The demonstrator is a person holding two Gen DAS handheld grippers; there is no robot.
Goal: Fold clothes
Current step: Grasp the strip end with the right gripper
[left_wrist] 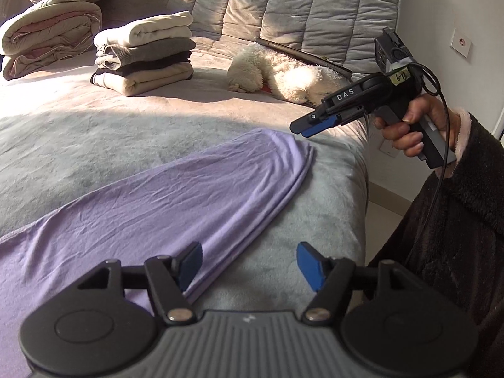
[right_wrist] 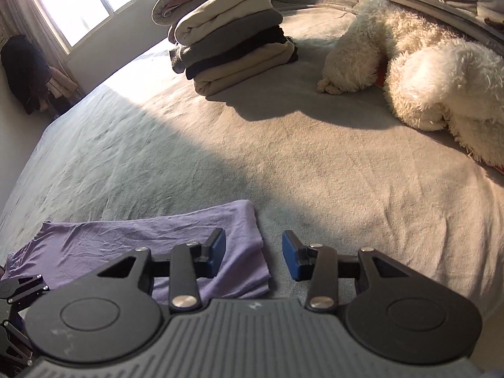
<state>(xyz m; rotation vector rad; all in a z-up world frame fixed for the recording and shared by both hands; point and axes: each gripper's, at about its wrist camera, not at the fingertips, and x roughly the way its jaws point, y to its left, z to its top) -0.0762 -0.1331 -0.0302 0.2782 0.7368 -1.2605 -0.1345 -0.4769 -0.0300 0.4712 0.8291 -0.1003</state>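
The lilac garment (left_wrist: 151,195) lies folded flat on the grey bed (left_wrist: 78,135). The left gripper (left_wrist: 249,266) hovers above its near edge, jaws wide and empty. Above its far corner the right gripper (right_wrist: 253,255) hangs part open, empty too. Beyond it sits a stack of folded clothes (left_wrist: 145,53), a white fluffy dog (left_wrist: 283,75) alongside.

Lilac garment (left_wrist: 176,189) — thin creased cloth; bedcover (left_wrist: 78,138) — fleecy.
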